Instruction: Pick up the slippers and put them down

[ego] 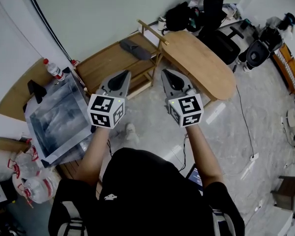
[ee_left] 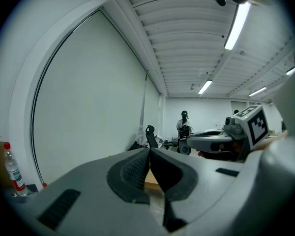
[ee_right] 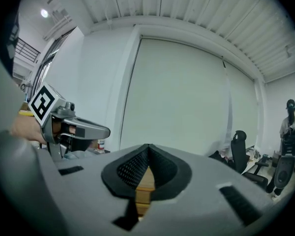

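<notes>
A dark grey pair of slippers [ego: 134, 48] lies on top of a low wooden rack [ego: 103, 63] by the wall. Both grippers hang side by side in the air, short of the rack and above the floor. My left gripper [ego: 126, 73] is shut with nothing between its pads, its tips meeting [ee_left: 150, 150] in the left gripper view. My right gripper [ego: 165, 72] is shut and empty too [ee_right: 148, 146]. Through the gap under its pads I see the rack's wooden slats [ee_right: 143, 183]. The slippers show in neither gripper view.
An oval wooden table [ego: 206, 70] stands right of the rack. A framed grey board [ego: 56, 119] and a water bottle [ego: 54, 70] are at the left. Office chairs and bags [ego: 211, 14] crowd the back right. A person [ee_left: 184, 124] stands far off. Cables [ego: 246, 127] run across the floor.
</notes>
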`<action>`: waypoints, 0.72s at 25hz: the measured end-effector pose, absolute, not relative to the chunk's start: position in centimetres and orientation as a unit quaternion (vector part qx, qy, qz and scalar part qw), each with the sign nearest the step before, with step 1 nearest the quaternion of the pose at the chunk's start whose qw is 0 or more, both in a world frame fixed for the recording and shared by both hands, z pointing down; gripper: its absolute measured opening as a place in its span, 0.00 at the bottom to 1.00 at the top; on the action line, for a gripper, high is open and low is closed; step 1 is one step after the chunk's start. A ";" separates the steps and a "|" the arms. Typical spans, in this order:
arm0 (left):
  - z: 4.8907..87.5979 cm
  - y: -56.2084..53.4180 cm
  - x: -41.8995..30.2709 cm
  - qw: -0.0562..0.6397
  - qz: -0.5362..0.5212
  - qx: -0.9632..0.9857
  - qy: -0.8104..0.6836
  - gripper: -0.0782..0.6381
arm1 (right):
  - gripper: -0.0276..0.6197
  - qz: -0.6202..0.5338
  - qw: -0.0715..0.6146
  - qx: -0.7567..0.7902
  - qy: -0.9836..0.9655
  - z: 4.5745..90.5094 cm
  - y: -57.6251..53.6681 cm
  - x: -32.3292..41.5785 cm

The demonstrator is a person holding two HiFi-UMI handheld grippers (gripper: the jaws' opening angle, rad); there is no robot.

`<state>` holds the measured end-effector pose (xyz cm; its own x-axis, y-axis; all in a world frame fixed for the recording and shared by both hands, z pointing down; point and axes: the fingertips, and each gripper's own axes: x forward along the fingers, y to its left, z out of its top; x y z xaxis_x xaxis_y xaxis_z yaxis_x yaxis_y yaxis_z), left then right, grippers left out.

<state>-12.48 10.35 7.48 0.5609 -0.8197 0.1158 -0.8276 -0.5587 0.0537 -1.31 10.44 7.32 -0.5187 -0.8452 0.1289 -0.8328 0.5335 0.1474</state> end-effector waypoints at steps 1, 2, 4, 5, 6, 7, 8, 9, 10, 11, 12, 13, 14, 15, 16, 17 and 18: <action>7.5 9.1 -12.7 0.052 0.036 0.882 -0.467 0.12 | 0.02 -0.034 0.094 0.480 -0.872 7.3 9.2 -1.6; 7.5 7.9 -12.9 0.053 0.034 0.882 -0.468 0.12 | 0.02 -0.035 0.096 0.478 -0.873 7.3 7.9 -1.9; 7.6 5.2 -13.6 0.059 0.030 0.880 -0.470 0.12 | 0.02 -0.036 0.099 0.474 -0.874 7.2 5.3 -2.6; 7.6 3.9 -13.9 0.063 0.028 0.880 -0.470 0.12 | 0.02 -0.036 0.100 0.472 -0.875 7.2 4.0 -3.0; 7.6 2.6 -14.3 0.066 0.026 0.880 -0.470 0.12 | 0.02 -0.037 0.102 0.470 -0.876 7.1 2.7 -3.4; 7.5 1.5 -14.7 0.067 0.025 0.880 -0.470 0.12 | 0.02 -0.038 0.104 0.469 -0.876 7.0 1.4 -3.8; 7.4 0.4 -15.1 0.068 0.024 0.880 -0.470 0.12 | 0.02 -0.038 0.106 0.467 -0.877 6.9 0.2 -4.2; 7.3 -0.7 -15.5 0.067 0.023 0.880 -0.470 0.12 | 0.02 -0.038 0.107 0.466 -0.878 6.8 -1.0 -4.6; 7.3 -1.7 -15.9 0.068 0.022 0.880 -0.469 0.12 | 0.02 -0.038 0.107 0.465 -0.878 6.7 -2.2 -5.1; 7.2 -2.8 -16.3 0.068 0.022 0.880 -0.469 0.12 | 0.02 -0.037 0.106 0.464 -0.878 6.6 -3.3 -5.6; 7.2 -3.8 -16.6 0.069 0.021 0.881 -0.468 0.12 | 0.02 -0.036 0.106 0.464 -0.879 6.6 -4.4 -6.0; 7.2 -4.8 -17.0 0.069 0.021 0.882 -0.466 0.12 | 0.02 -0.036 0.106 0.464 -0.879 6.5 -5.5 -6.5; 7.2 -5.7 -17.3 0.069 0.021 0.883 -0.465 0.12 | 0.02 -0.035 0.107 0.465 -0.878 6.5 -6.5 -6.9; 7.3 -6.7 -17.6 0.070 0.020 0.884 -0.462 0.12 | 0.02 -0.034 0.109 0.465 -0.878 6.6 -7.5 -7.2; 7.4 -7.5 -17.9 0.073 0.019 0.885 -0.459 0.12 | 0.02 -0.033 0.111 0.467 -0.877 6.7 -8.4 -7.6; 7.4 -8.4 -18.3 0.077 0.016 0.887 -0.456 0.12 | 0.02 -0.032 0.114 0.470 -0.875 6.9 -9.4 -7.9; 7.5 -9.1 -18.6 0.081 0.012 0.888 -0.452 0.12 | 0.02 -0.030 0.117 0.472 -0.873 7.1 -10.2 -8.2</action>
<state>-18.61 -9.08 7.47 0.5906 -0.8014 0.0949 -0.8053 -0.5777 0.1332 -8.20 -10.18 7.09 -0.5264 -0.8321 0.1749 -0.8179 0.5517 0.1633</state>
